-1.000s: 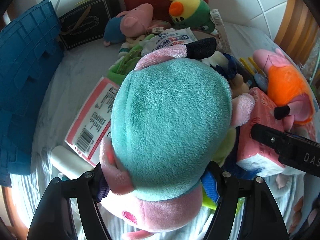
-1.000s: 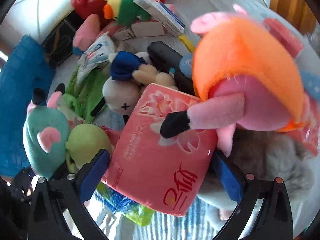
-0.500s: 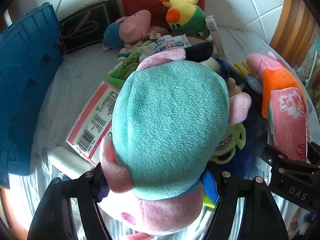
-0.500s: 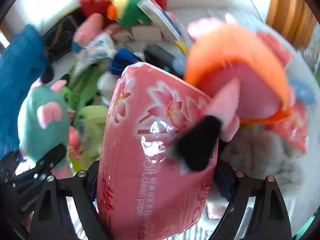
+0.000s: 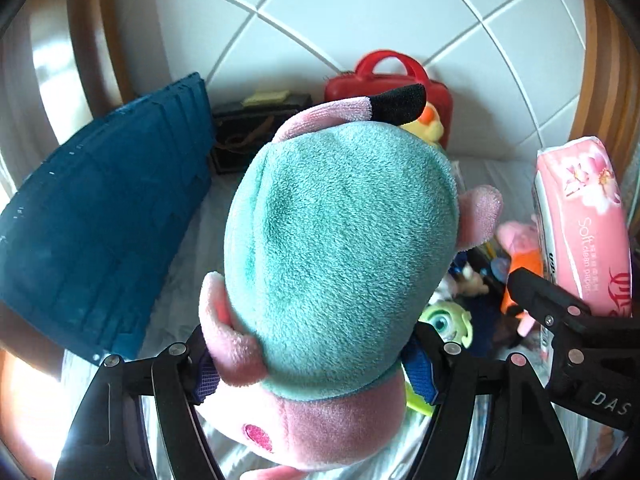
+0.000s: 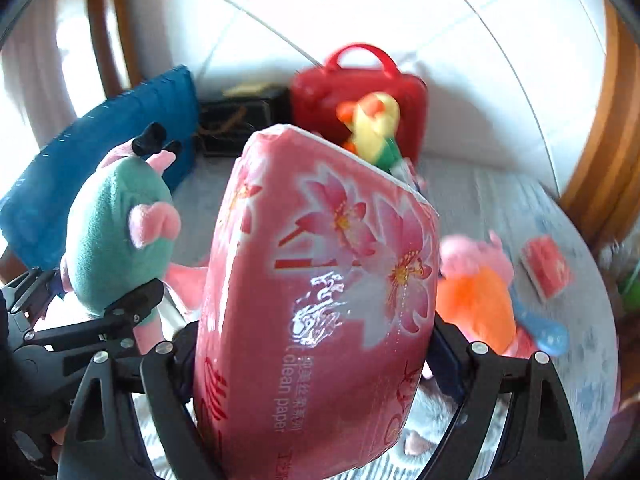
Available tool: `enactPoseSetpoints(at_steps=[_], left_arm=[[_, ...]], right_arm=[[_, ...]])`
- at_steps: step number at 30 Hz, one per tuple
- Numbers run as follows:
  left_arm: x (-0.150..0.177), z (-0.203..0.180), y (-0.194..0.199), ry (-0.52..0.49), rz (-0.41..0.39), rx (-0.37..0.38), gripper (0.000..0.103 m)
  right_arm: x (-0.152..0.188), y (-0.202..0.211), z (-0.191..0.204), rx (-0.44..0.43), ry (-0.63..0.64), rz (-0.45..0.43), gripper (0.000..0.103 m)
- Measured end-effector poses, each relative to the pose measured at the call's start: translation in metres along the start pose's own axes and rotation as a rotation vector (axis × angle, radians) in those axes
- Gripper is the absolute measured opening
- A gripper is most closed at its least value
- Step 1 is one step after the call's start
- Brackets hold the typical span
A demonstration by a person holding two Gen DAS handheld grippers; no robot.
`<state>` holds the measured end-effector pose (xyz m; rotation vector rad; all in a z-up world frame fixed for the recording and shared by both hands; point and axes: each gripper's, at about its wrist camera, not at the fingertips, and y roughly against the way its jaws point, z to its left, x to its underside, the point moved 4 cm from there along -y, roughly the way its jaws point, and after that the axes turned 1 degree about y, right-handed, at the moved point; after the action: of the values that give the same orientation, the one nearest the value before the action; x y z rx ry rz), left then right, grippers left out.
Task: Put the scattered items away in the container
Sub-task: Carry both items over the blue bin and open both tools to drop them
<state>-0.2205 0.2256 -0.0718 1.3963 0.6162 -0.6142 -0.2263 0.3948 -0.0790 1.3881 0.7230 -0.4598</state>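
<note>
Both tools loaded and lifted. Left tool (image 5: 316, 368) pinches the teal-and-pink plush (image 5: 336, 248) low on its body, jaws pressed into the fabric on both sides; right tool (image 6: 312, 360) pinches the pink tissue pack (image 6: 320, 304) across its width, pack standing upright between the jaws. Blue container (image 5: 100, 236) sits at far left, tilted up, only its ribbed outer wall facing both cameras; the plush is nearer to it than the pack. Step in hand, by my read: carry both loads left to the container and drop them in. To do it well, go over the rim and not into the wall, take the plush in first since the left tool is closer, keep the two tools from bumping since they are just beside each other, and part the jaws only once each load is over the opening. The plush is soft and floppy and the pack's wrapper looks slick, so hold firm and avoid jerks. Still scattered on the striped sheet: orange-dressed pig plush (image 6: 476, 292), green one-eyed plush (image 5: 444, 322), yellow-green duck plush (image 6: 374, 132) by the red case (image 6: 360, 92). Hidden: container opening and contents, most of the pile behind the held items. Right view is motion-blurred; small things at far right unreadable.
</note>
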Motion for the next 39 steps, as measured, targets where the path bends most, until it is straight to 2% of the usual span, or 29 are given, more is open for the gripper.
enactPoseSetpoints(at_steps=[9,16,22,28,33,34,39], left_arm=[[-0.066,0.095,0.087,0.083,-0.255,-0.132,0.074],[-0.121,0.214,0.113,0.122,-0.379,-0.231,0.074],[-0.14,0.334,0.088,0.162,-0.355,-0.289,0.074],[-0.131,0.431,0.036,0.237,-0.245,-0.294,0.074],[-0.114,0.474,0.005,0.296,-0.16,-0.28,0.078],[-0.111,0.479,0.0,0.305,-0.145,-0.276,0.082],[-0.101,0.491,-0.007,0.319,-0.105,-0.287,0.088]], right_arm=[[-0.081,0.068,0.089,-0.082,0.152,-0.201,0.088],[-0.144,0.091,0.192,-0.179,0.214,-0.32,0.089],[-0.194,0.061,0.314,-0.298,0.227,-0.345,0.089],[-0.219,0.007,0.422,-0.306,0.279,-0.296,0.089],[-0.226,-0.045,0.469,-0.267,0.321,-0.232,0.089],[-0.227,-0.05,0.474,-0.264,0.331,-0.221,0.089],[-0.229,-0.068,0.495,-0.229,0.381,-0.183,0.095]])
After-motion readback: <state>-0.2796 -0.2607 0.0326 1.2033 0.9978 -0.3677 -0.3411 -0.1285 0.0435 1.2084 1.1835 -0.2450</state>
